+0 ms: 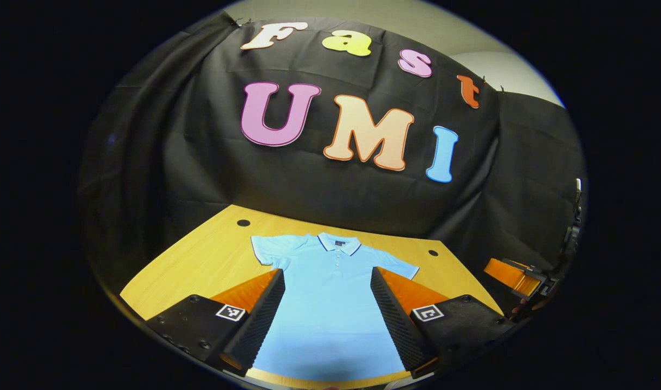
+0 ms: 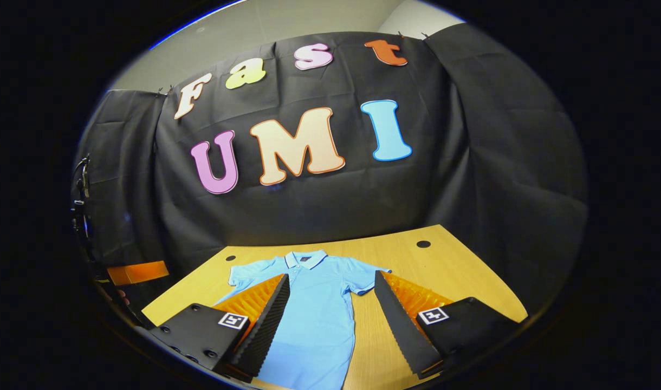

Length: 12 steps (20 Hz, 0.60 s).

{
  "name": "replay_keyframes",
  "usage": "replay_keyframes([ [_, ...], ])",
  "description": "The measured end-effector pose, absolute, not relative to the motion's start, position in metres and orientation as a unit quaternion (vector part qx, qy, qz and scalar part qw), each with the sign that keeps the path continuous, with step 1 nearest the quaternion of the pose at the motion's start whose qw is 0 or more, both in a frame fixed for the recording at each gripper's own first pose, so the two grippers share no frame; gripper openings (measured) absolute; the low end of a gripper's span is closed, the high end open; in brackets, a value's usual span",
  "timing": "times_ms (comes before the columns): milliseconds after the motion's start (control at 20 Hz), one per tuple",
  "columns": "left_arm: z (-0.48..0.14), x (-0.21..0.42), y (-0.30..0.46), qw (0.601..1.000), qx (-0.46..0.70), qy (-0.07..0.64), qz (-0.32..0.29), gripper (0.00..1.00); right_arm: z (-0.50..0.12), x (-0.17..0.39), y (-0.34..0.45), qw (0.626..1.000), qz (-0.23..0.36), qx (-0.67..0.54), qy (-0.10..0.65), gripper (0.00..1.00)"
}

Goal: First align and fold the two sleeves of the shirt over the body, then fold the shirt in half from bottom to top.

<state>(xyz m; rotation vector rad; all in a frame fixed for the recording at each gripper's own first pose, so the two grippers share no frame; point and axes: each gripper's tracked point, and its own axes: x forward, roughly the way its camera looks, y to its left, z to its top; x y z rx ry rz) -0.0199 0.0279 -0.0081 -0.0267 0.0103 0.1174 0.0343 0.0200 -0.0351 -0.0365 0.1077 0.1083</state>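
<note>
The table (image 1: pixel 200 260) runs away from me toward the booth wall, and the shirt (image 1: pixel 330 303) lies flat on it, face up, collar (image 1: pixel 338 242) at the far end and hem at the near edge. Its long axis points straight away from both grippers, so each sleeve sticks out sideways across my line of approach.

Nothing looks folded yet; I judge the first step, the sleeves, is still to do.

In the left gripper view the shirt's body sits squarely between the fingers of the left gripper (image 1: pixel 328 319), which stand wide apart and hold nothing, raised above the cloth. The right gripper (image 2: pixel 330 330) is likewise spread and empty; in the right gripper view the shirt (image 2: pixel 314 319) lies toward its left finger, with bare wood under the right one.

So each hand takes its own side: the left sleeve (image 1: pixel 268 248) lies ahead and left of the left gripper, the right sleeve (image 2: pixel 365 273) just ahead of the right one. Both are well forward, near the collar, so I reckon each gripper must travel forward and down before closing.
</note>
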Motion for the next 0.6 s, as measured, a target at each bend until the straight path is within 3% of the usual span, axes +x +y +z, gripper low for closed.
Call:
replay_keyframes([
  [50,-0.009,-0.022,0.031,0.998,-0.015,0.006,0.062,0.95,-0.036,0.038,0.020,0.997,0.056,-0.022,0.057,0.94],
  [100,-0.010,-0.023,0.033,0.998,-0.016,0.006,0.065,0.95,-0.039,0.043,0.021,0.996,0.058,-0.028,0.060,0.98],
  [600,-0.021,-0.027,0.061,0.994,-0.016,0.022,0.101,0.95,-0.048,0.149,0.001,0.994,0.053,-0.045,0.088,0.98],
])
